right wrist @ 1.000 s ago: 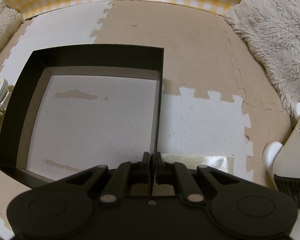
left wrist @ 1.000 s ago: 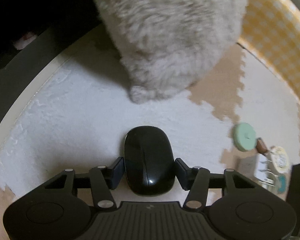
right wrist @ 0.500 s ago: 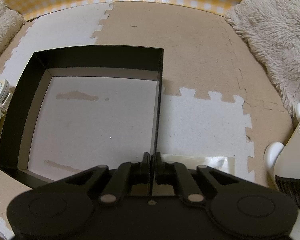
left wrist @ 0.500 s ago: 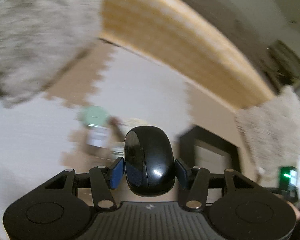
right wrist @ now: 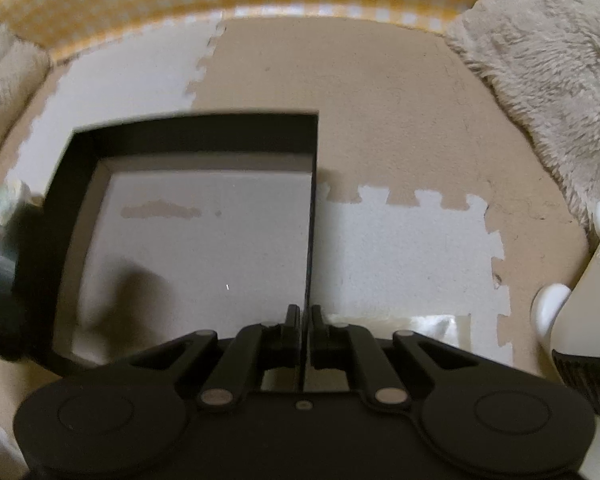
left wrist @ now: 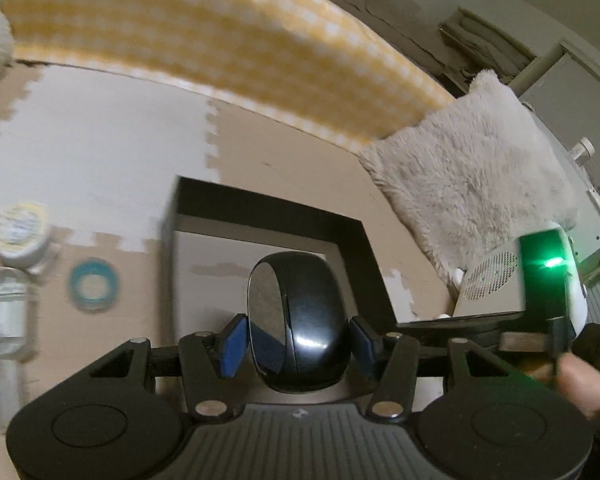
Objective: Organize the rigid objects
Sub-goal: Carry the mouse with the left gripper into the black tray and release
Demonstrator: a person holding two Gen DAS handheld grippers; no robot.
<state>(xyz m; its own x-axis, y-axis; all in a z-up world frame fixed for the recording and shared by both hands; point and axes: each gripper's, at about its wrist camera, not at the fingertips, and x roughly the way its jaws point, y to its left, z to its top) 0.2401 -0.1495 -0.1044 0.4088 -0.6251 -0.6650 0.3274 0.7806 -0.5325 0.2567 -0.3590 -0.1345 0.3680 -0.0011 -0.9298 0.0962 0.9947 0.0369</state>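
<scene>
A: Black mouse (left wrist: pixel 298 330), glossy, is clamped between the blue pads (left wrist: pixel 233 340) of the left gripper (left wrist: pixel 296 340). Left view: a second ago the mouse sat on the white rug under a fluffy cushion; now it hangs in the air in front of the black box (left wrist: pixel 266 210). So: picked up and swung across, drop not yet made.

B: Anything unclear there?

A: Motion blur. At the left edge a tape ring (left wrist: pixel 93 282) and a round tub (left wrist: pixel 18 236) are smeared; a clear container below them I cannot name. The near wall of the box is hidden behind the mouse.

B: Right view?

A: Right gripper (right wrist: pixel 305 316): fingers pinched narrow on the box's thin right wall (right wrist: pixel 312 240), as before, steadying it. New: a soft shadow on the box floor at lower left, likely the incoming mouse. The box holds nothing yet.

B: Hidden?

A: The dark blob at far left is cut off; I cannot identify it.
</scene>
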